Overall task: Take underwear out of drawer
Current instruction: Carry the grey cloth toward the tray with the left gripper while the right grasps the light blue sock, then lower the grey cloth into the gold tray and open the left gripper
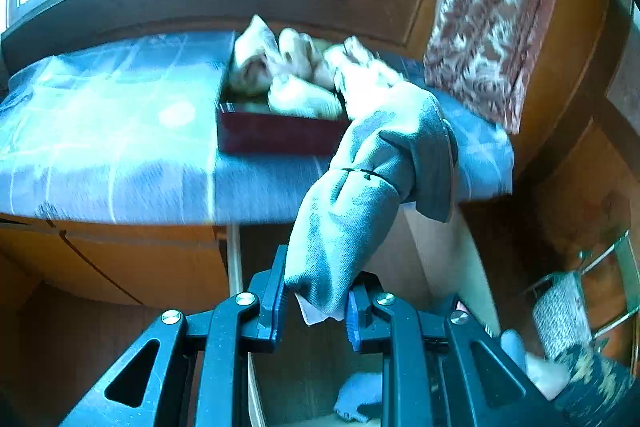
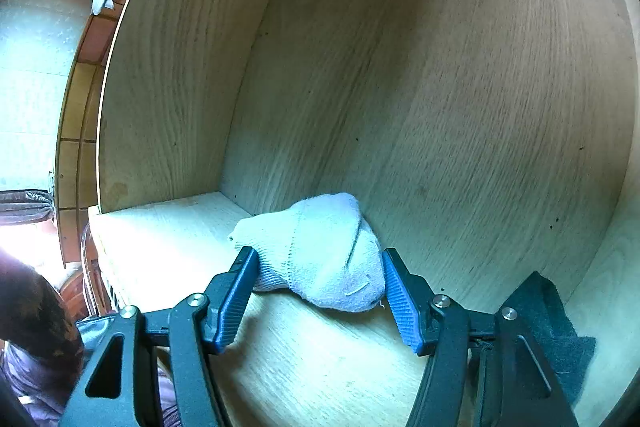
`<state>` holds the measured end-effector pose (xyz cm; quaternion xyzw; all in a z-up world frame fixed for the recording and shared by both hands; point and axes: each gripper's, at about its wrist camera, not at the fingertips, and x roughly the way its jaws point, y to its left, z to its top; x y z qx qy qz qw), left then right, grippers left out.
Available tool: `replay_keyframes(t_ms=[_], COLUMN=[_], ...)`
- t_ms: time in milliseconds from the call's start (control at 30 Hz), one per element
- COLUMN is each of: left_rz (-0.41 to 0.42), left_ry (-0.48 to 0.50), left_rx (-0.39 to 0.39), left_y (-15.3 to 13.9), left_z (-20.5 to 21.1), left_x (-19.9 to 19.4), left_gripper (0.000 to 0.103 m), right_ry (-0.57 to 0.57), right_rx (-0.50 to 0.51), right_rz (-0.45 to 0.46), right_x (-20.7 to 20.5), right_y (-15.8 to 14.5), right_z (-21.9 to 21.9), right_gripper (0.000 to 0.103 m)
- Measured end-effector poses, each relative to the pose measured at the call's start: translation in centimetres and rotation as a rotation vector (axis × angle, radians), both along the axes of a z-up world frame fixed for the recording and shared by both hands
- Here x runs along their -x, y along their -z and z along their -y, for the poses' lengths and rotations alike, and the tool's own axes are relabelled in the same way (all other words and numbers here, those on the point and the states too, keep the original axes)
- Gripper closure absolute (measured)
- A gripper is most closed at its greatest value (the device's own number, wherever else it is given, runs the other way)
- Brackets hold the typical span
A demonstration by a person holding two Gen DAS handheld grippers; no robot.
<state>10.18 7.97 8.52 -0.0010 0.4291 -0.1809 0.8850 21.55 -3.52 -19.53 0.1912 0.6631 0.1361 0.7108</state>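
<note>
I've got the left gripper [image 1: 316, 301] up high, its jaws pinching the near end of a grey-blue garment [image 1: 360, 199], which drapes away from me with a darker band folded over its far right side. To the left and behind it lies the bed [image 1: 120, 131] under a blue checked cover, and on the bed sits a dark red box [image 1: 276, 137] packed with pale folded bundles [image 1: 288, 67]. Farther right a patterned curtain [image 1: 492, 15] hangs against wooden panelling. Below my left jaws I can see down into the open drawer [image 1: 436, 239], where a small blue piece [image 1: 358, 399] lies on the bottom. Over on the right side, the right gripper [image 2: 318, 291] is down inside the pale wooden drawer [image 2: 440, 87], jaws spread on either side of a light blue rolled bundle [image 2: 320, 259] resting on the floor against the drawer wall; both pads sit just at its edges, and I cannot tell whether they are pressing on it. A dark cloth [image 2: 560, 331] lies to the far right.
</note>
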Motion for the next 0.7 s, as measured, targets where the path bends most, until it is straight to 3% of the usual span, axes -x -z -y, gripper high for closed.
replay_keyframes(t_ms=[367,700], left_rz=[0.063,0.045], left_ry=[-0.069,-0.138], left_rx=[0.017,-0.043], left_y=[-4.0,-2.7], left_z=[-0.4,0.9], left_x=[-6.3,-13.1], left_gripper=[0.080,0.080], right_ry=[-0.010,-0.012], right_rx=[0.008,0.004], right_rz=[0.009,0.006], right_x=[-0.1,0.1], right_y=[-0.5,-0.7], right_z=[0.0,0.0], right_gripper=[0.040,0.041])
